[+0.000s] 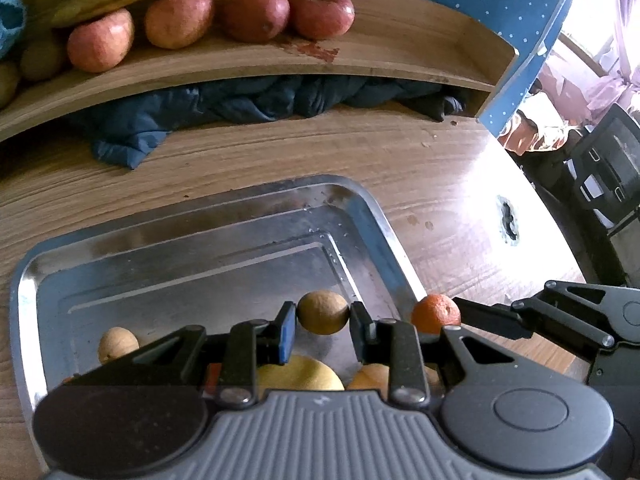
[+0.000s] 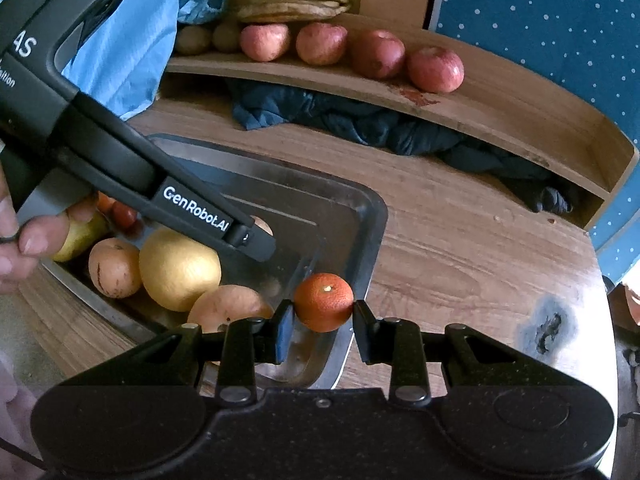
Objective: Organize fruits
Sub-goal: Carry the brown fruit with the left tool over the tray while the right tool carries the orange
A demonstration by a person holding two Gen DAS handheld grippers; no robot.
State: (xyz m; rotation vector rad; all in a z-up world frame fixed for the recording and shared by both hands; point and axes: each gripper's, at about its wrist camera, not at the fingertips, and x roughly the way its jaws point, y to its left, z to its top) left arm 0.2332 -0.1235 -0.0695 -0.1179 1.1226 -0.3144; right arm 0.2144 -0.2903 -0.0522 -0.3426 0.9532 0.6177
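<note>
Item: small tan fruit (image 1: 323, 312), round, no long axis, pinched between the left gripper (image 1: 323, 322) pads above the metal tray (image 1: 200, 240).
Item: orange (image 2: 324, 302), likewise clamped in the right gripper (image 2: 323, 322), over the tray's right rim.
Destination, judged: shelf (image 1: 380, 52) beyond the tray, apples (image 1: 256, 10) in a row; right gripper nearer its free end.

A wooden bench (image 1: 280, 160) with pale brown grain fills most of both views. Along the bench's far edge stands a low curved wooden shelf (image 2: 500, 120), and under it a dark blue cloth (image 1: 240, 104) lies crumpled on the bench. Behind the shelf rises a blue wall panel with white dots (image 2: 540, 12). Bright daylight washes out the bench's right end, where a dark chipped spot (image 2: 548, 332) mars the surface.
</note>
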